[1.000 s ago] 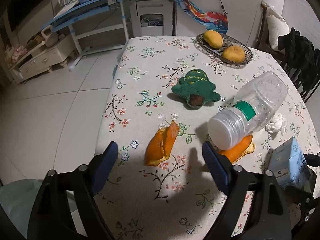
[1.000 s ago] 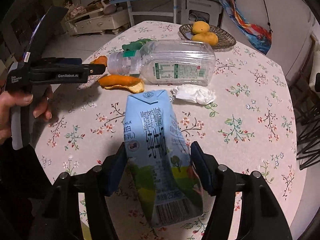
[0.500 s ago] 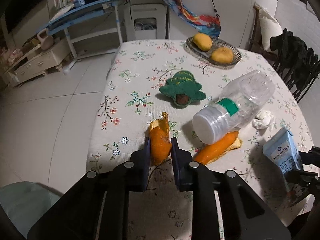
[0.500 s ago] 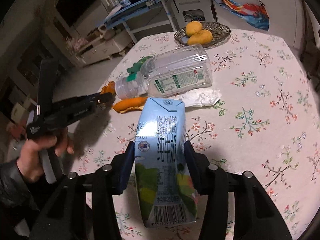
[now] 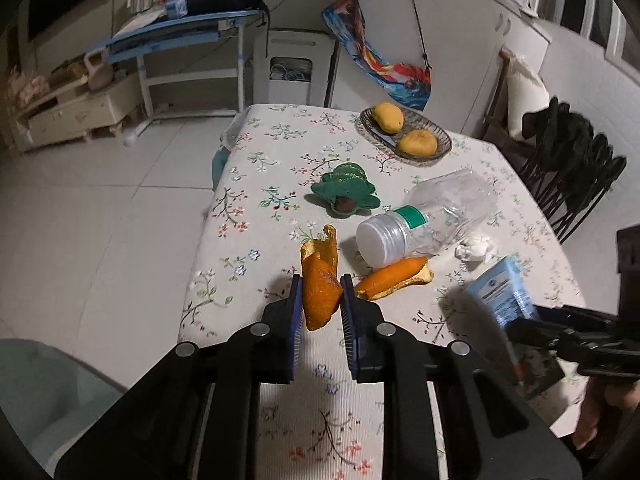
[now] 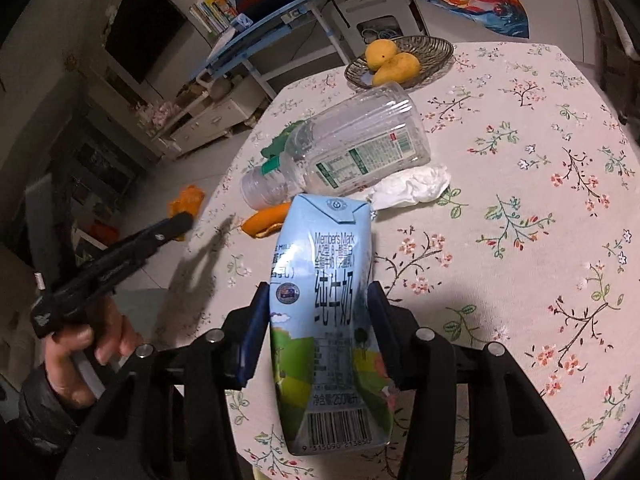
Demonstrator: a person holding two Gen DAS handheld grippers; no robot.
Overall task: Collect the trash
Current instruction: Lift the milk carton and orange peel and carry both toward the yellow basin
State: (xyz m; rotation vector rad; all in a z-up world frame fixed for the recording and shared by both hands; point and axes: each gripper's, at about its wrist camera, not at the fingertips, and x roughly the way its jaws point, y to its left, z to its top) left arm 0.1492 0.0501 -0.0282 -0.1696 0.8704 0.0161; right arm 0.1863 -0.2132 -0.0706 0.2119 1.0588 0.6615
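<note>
1. Two grippers, each gripping one piece of trash above a table (image 5: 280,136) with a floral cloth.
2. Left gripper (image 5: 320,294): blue-padded fingers (image 5: 296,312) clamped on an orange peel (image 5: 319,280). The peel stands upright between the pads, its curled top reaching beyond the fingertips, lifted clear of the cloth.
3. Right gripper (image 6: 318,304): fingers (image 6: 256,320) pressed against both sides of a light-blue milk carton (image 6: 326,312). The carton's folded top points away past the fingertips; its barcode end hangs back between the gripper arms.
4. Second orange peel (image 5: 394,278): lying on the cloth just beyond and right of the left fingertips, partly under the cap end of the bottle.
5. Clear plastic bottle (image 6: 352,152): on its side, white cap, green neck band, label facing up; beyond the carton's top in the right wrist view.
6. Crumpled white tissue (image 6: 412,188): just beyond the carton's top corner, touching the bottle's side.
7. Green tree-shaped felt piece (image 5: 346,194): flat on the cloth, farther out than the bottle cap from the left fingertips.
8. Dark oval dish (image 5: 436,136) with two mangoes (image 5: 388,117): at the far end of the table, well apart from both grippers.
9. One hand (image 6: 80,344), in a dark sleeve, wrapped round the left gripper's handle, left of the right fingers.
</note>
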